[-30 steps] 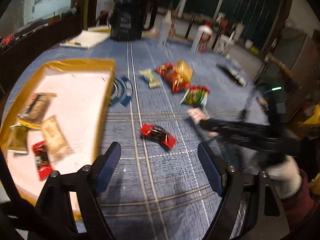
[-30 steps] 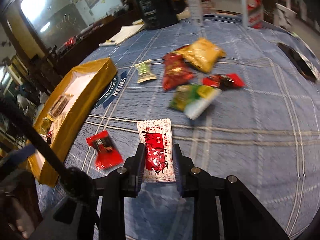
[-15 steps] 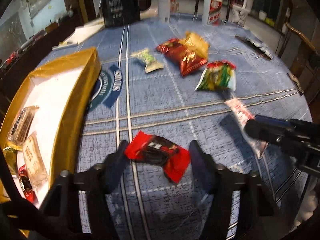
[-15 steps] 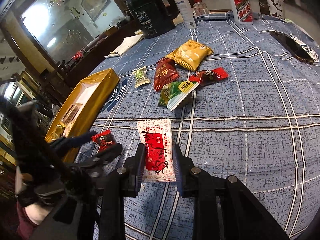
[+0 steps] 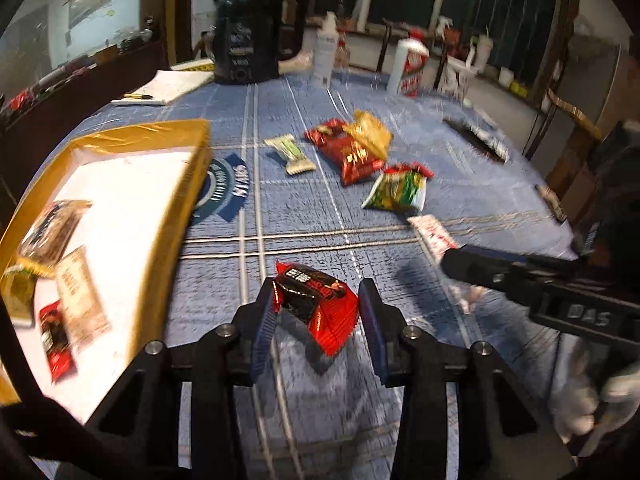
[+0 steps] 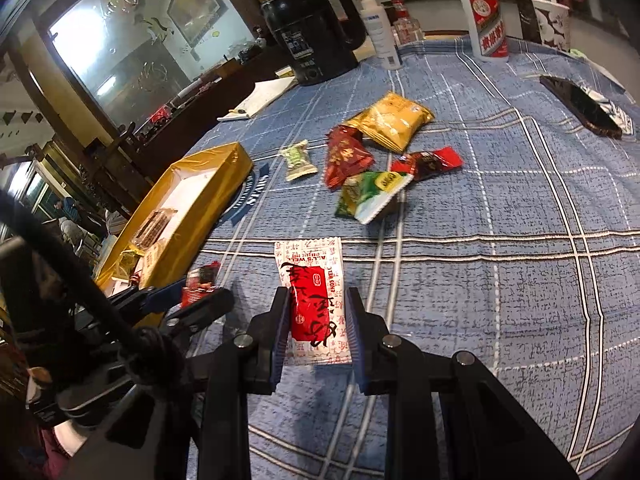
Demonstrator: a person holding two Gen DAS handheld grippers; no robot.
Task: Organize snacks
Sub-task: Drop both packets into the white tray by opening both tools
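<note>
Left gripper (image 5: 316,312): jaws have just been closing, and now they sit either side of the red-and-black snack packet (image 5: 314,304); left pad touching it, right pad looks a hair off, so not clamped.
Right gripper (image 6: 318,328): squeezed tight on the white-and-red sachet (image 6: 310,280), which sticks out ahead of the pads above the blue checked cloth (image 6: 500,208).
Near edge of the surface: both grippers work here, side by side, the right one's black frame reaching in from the right in the left wrist view.
Open room: bare cloth between the grippers and the loose pile, and a wide empty stretch toward the right edge.
Middle of the surface: loose snacks bunched together, a yellow bag (image 6: 390,120) lapping a dark red bag (image 6: 346,156), a green-and-white bag (image 6: 370,196) just in front, a small pale green sweet (image 6: 298,160) off to the left.
Left edge: gold box (image 5: 160,216), white inside, open on top.
In the box: a clear-wrapped brown bar (image 5: 50,232), a beige packet (image 5: 78,292), a small red packet (image 5: 54,340), all down at its near end.
Far edge: black electric kettle (image 6: 312,28), a spray bottle (image 6: 378,24), a white bottle with a red label (image 6: 486,20).
</note>
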